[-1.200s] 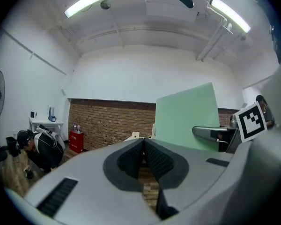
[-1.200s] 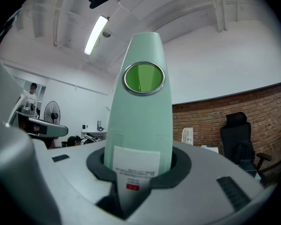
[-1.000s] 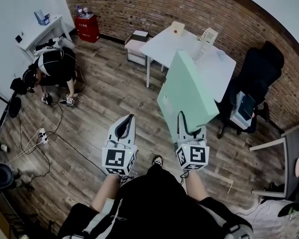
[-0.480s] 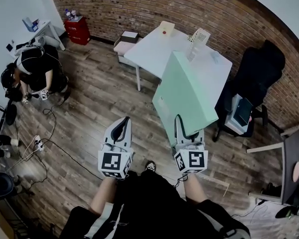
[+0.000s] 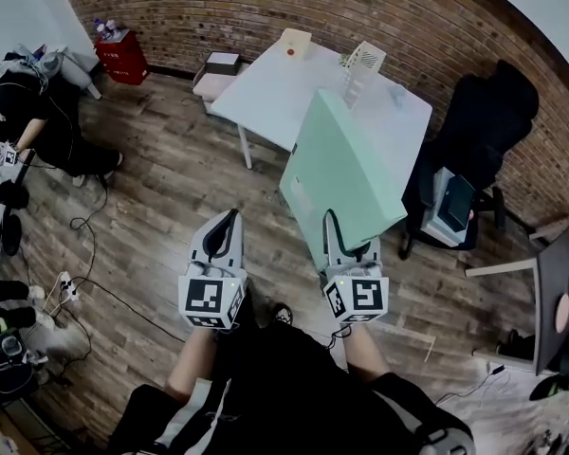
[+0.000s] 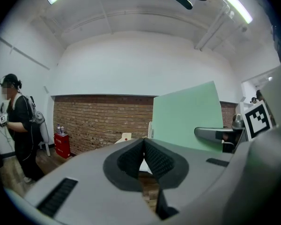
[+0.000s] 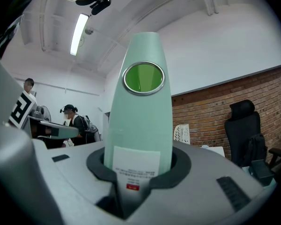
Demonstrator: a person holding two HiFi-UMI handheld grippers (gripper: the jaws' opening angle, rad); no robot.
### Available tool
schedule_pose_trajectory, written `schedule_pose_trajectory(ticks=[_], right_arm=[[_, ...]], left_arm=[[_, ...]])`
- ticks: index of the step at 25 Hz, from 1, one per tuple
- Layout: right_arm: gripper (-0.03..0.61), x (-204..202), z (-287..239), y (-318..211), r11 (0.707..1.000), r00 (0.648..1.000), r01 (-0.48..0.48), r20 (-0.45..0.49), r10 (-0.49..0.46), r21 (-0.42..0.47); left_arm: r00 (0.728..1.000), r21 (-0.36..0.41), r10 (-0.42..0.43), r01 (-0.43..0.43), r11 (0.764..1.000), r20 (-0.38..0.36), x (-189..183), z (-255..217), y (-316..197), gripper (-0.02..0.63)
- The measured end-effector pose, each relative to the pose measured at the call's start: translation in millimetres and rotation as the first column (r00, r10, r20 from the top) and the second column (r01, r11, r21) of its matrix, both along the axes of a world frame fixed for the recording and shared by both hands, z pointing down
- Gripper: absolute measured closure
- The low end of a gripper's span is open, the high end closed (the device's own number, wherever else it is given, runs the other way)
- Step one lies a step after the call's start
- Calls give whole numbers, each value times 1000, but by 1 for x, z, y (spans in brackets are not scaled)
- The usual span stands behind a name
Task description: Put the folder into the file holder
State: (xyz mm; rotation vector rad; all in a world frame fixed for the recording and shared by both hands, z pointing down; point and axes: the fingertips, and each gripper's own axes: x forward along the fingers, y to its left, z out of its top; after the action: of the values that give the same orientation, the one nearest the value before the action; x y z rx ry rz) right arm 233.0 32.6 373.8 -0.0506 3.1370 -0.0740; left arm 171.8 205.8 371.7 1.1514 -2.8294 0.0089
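A large pale green folder (image 5: 346,173) stands tilted in my right gripper (image 5: 347,227), which is shut on its lower spine. In the right gripper view the folder (image 7: 140,121) rises straight out of the jaws, a round finger hole near its top and a white label at the grip. My left gripper (image 5: 228,224) hangs beside it to the left, shut with nothing in it; its pads (image 6: 152,159) meet in a point. A white mesh file holder (image 5: 360,64) stands on the far side of the white table (image 5: 275,98), beyond the folder.
A black office chair (image 5: 493,112) stands right of the table, with a grey box (image 5: 446,207) beside it. A small cream box (image 5: 294,44) sits on the table's far corner. A person (image 5: 19,112) crouches at far left. Cables (image 5: 76,282) lie on the wooden floor.
The table and file holder have drawn nearer and shifted left in the head view. The crouching person has slid to the left edge. Both grippers keep their hold and spacing.
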Motion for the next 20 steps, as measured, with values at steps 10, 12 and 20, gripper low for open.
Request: schedule_pose_trajectory(ticks=[10, 12, 20], right_arm=[[431, -108, -12, -3, 995, 996, -91, -10, 92, 35], [431, -127, -14, 0, 993, 993, -114, -10, 114, 29], [431, -167, -18, -7, 957, 956, -292, -25, 291, -4]], left_arm=[[988, 14, 156, -156, 988, 2, -128, -9, -27, 594], [981, 11, 195, -195, 981, -5, -151, -9, -29, 594], [933, 10, 358, -358, 934, -38, -222, -3, -43, 594]])
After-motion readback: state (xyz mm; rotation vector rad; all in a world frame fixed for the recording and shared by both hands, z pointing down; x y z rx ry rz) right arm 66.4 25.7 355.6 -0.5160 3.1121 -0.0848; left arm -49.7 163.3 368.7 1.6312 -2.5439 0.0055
